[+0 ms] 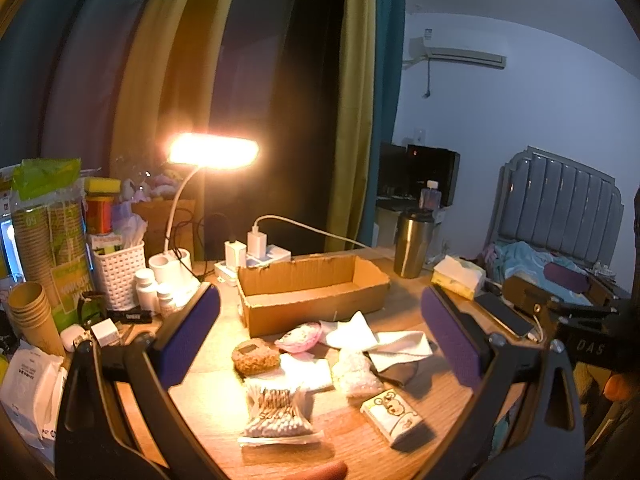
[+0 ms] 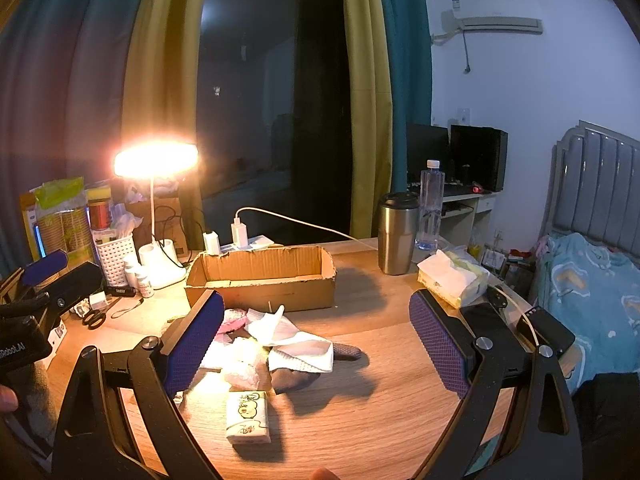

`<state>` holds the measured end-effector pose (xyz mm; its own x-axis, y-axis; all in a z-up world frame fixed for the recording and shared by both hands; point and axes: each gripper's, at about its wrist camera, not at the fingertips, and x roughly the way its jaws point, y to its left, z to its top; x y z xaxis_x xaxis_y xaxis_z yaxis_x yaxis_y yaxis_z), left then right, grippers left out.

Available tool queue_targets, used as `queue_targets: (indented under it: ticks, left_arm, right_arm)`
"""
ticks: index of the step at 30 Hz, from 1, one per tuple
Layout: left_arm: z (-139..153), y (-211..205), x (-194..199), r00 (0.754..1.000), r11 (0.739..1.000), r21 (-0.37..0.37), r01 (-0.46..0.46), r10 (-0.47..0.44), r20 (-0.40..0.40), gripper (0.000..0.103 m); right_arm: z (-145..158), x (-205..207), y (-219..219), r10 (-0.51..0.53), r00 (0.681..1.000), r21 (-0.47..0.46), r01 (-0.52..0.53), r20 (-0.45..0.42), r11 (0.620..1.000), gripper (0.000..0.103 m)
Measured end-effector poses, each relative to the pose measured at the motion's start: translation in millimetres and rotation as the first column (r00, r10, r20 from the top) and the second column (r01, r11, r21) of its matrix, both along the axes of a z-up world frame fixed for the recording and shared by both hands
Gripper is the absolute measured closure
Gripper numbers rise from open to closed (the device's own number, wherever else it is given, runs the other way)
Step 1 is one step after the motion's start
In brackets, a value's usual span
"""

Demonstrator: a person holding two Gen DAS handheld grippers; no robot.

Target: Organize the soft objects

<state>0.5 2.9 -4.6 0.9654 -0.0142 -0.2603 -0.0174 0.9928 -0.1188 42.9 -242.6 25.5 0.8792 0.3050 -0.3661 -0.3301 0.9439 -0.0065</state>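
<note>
Left wrist view: left gripper (image 1: 320,332) held above the wooden table (image 1: 360,452), purple pads wide apart, nothing between them. Below and between the fingers, a loose heap of soft things: brown plush piece (image 1: 255,356), pink-and-white pouch (image 1: 301,336), white cloths (image 1: 372,338), bubble-wrap bag (image 1: 356,376), cotton swab pack (image 1: 278,412), and small tissue pack (image 1: 394,416) with a cartoon print nearest the camera. Just behind the heap, open cardboard box (image 1: 312,292), nothing visible inside. Further back, lit desk lamp (image 1: 212,152), steel tumbler (image 1: 412,242) to the right of the box, tissue box (image 1: 458,276) beyond that. Right wrist view: right gripper (image 2: 316,344) likewise spread open and holding nothing, hovering over the same heap, with a dark sock (image 2: 296,378) under the cloths. Other gripper visible at the left edge, well apart from the pile. Bed (image 2: 592,280) off to the right.
</note>
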Motion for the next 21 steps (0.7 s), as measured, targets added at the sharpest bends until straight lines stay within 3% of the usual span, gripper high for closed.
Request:
queue_targets:
  ticks: [21]
  left_arm:
    - [3.8, -0.8, -3.6, 1.0, 1.0, -0.003, 0.003, -0.003, -0.001, 0.002]
  right_arm:
    - [0.4, -2.1, 3.5, 0.012, 1.0, 0.004, -0.012, -0.004, 1.0, 0.007]
